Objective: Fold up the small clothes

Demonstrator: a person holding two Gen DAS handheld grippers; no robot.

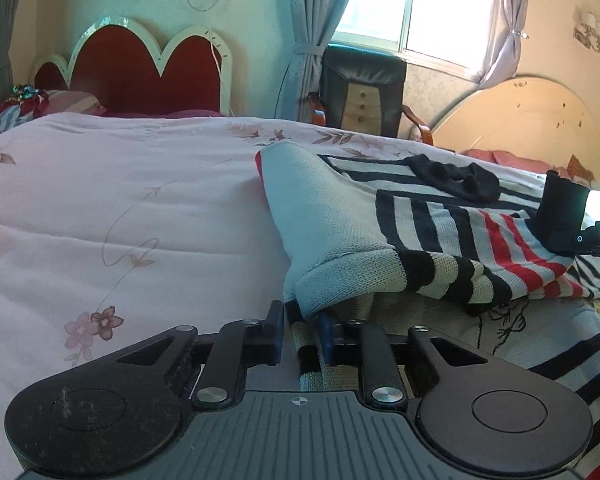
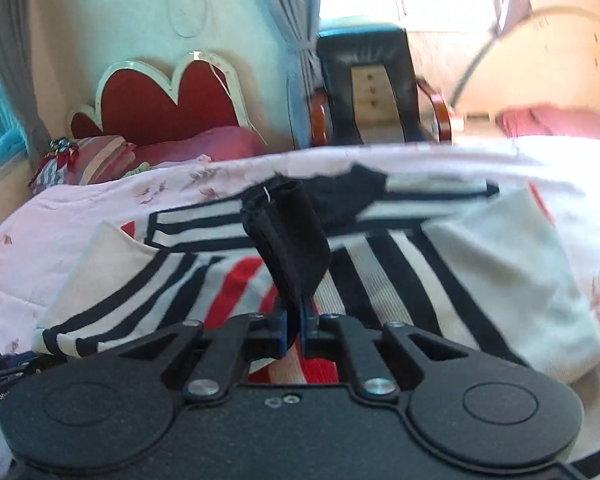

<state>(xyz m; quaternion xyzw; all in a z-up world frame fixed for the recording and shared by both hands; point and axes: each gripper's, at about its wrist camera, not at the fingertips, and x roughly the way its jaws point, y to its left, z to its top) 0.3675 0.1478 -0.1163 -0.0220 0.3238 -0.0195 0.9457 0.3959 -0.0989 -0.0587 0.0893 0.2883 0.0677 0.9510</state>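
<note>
Striped knit in black, white and red, the small sweater (image 1: 440,232) lies spread on the pink quilt (image 1: 120,200), well short of the red headboard (image 1: 148,72) and toward the quilt's window side. The left gripper (image 1: 300,332) has its fingers nearly together, pinching the sweater's near hem where a grey sleeve folds over. The right gripper (image 2: 295,328) is clamped tight on a black cuff (image 2: 288,236), which stands up from the jaws above the sweater's striped body.

The step in hand looks like bringing a sleeve across the chest. To do it well, the right gripper should carry the cuff low and flat over the stripes, letting the sleeve crease along the shoulder line, while the left one pins the hem so the body does not drag across the quilt. Release should come only once the cuff lies inside the sweater's outline.
</note>
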